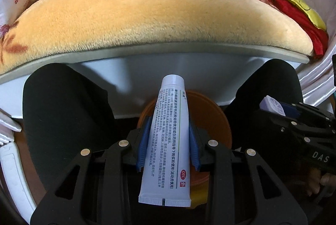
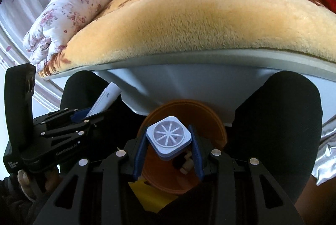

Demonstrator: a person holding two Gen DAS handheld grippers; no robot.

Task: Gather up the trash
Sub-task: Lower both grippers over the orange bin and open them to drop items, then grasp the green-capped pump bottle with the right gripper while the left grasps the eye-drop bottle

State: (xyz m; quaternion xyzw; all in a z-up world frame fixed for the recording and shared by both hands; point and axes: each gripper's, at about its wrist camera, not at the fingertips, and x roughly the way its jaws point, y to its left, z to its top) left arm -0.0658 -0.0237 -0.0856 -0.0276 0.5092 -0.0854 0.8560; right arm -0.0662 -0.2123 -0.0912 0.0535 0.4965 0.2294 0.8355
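Here left tool [image 1: 169, 143] grips white tube [image 1: 168, 136], right tool [image 2: 169, 149] clamps square lid [image 2: 169, 137].

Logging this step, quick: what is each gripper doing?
Left gripper: shut on the white tube.
Right gripper: shut on the blue square cap.

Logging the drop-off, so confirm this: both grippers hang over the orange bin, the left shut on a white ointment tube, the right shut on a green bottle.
Wrong about the right gripper: the right wrist view shows it shut on a pale blue square cap, not a green bottle. The rest holds: the left gripper is shut on the white ointment tube, both over the orange bin.
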